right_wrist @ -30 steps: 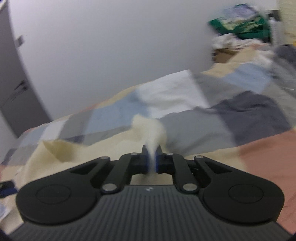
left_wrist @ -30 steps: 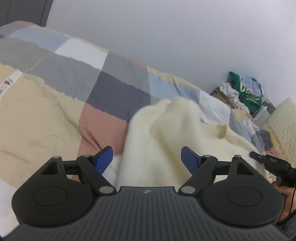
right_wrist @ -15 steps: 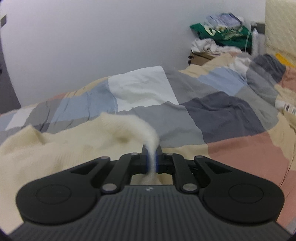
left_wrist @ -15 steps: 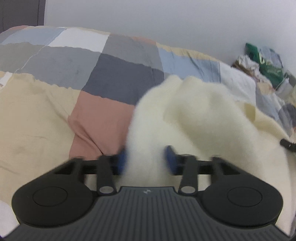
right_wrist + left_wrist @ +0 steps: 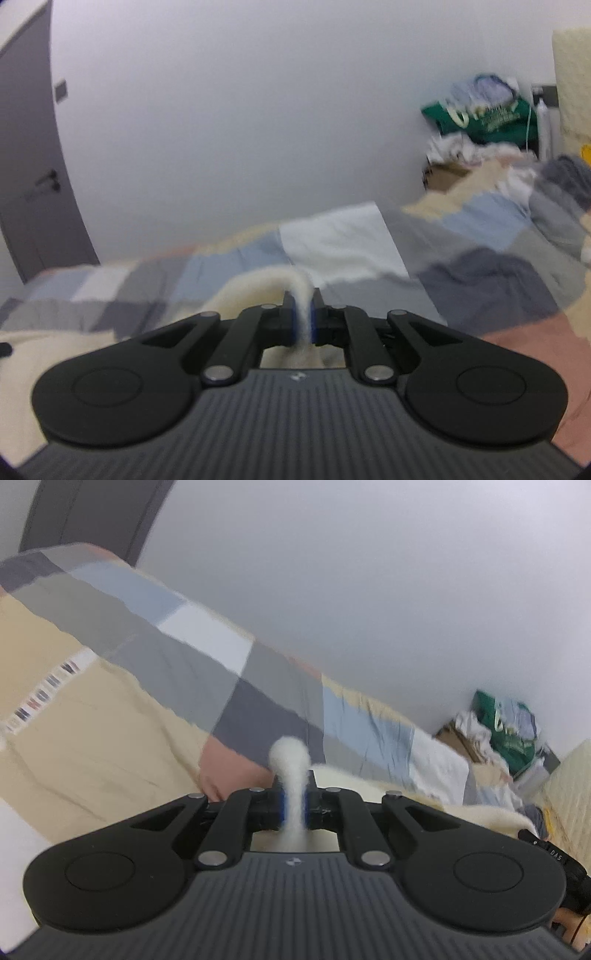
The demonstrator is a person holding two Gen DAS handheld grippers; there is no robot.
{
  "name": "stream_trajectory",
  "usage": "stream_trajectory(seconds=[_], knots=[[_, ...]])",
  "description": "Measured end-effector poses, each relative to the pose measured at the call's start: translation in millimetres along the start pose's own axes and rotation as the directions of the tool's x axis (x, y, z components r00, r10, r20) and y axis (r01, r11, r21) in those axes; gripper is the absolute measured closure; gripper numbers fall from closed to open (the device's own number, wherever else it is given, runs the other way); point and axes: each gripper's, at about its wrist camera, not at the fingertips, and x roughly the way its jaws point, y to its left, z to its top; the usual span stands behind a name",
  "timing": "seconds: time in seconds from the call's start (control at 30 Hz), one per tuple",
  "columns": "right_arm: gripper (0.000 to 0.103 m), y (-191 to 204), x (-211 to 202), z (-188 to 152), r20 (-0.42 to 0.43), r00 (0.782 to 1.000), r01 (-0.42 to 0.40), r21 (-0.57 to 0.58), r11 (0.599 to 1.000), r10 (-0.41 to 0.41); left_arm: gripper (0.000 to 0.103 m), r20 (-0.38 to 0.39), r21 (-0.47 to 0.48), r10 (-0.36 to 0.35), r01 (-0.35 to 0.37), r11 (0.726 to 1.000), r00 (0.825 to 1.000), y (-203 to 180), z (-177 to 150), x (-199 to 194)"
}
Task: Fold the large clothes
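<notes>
While both tongs pinch cream fabric, entry reads: left gripper (image 5: 294, 806), jaws just closed on a sweater (image 5: 290, 760) fold; right gripper (image 5: 303, 319) clamped on another fold; sweater draped over patchwork quilt (image 5: 155, 653).

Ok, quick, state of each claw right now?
Left claw: just closed, shut on the cream sweater.
Right claw: shut on the cream sweater.

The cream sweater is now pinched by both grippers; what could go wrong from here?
1. The left gripper pinches only a thin tuft of the cream sweater, so the fluffy knit may slip out when lifted.
2. The right gripper also holds a narrow fold; uneven pulling could stretch the knit or drag it across the patchwork quilt.
</notes>
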Motion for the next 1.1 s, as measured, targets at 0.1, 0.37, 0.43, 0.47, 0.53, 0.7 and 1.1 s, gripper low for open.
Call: stream_trajectory(seconds=[0.1, 0.37, 0.43, 0.47, 0.53, 0.7, 1.1], knots=[[0.094, -5, 10, 4, 0.001, 1.000, 0.014, 0.017, 1.000, -0.014, 0.094, 0.009, -0.006, 0.033, -0.033, 0.999, 0.999, 4, 2, -2], [0.093, -15, 87, -24, -0.184, 0.972, 0.138, -0.058, 0.989, -0.146, 0.093, -0.097, -0.002, 0.150, -0.151, 0.989, 0.984, 26, -7, 48], [0.093, -20, 101, -35, -0.255, 0.953, 0.154, -0.047, 0.987, -0.161, 0.093, -0.136, 0.018, 0.179, -0.178, 0.984, 0.974, 29, -12, 61], [0.093, -22, 106, -40, -0.283, 0.945, 0.160, -0.048, 0.986, -0.167, 0.093, -0.154, 0.024, 0.188, -0.186, 0.982, 0.970, 31, -14, 67], [0.092, -25, 117, -52, -0.339, 0.926, 0.157, -0.055, 0.986, -0.167, 0.093, -0.180, 0.032, 0.199, -0.197, 0.980, 0.963, 33, -19, 77], [0.090, -22, 118, -58, -0.355, 0.920, 0.154, -0.055, 0.987, -0.163, 0.092, -0.190, 0.052, 0.202, -0.196, 0.979, 0.961, 32, -20, 80], [0.044, -12, 70, -29, -0.221, 0.963, 0.168, 0.038, 0.985, -0.156, 0.041, -0.068, 0.188, 0.216, -0.200, 0.962, 0.974, -11, -9, 45]])
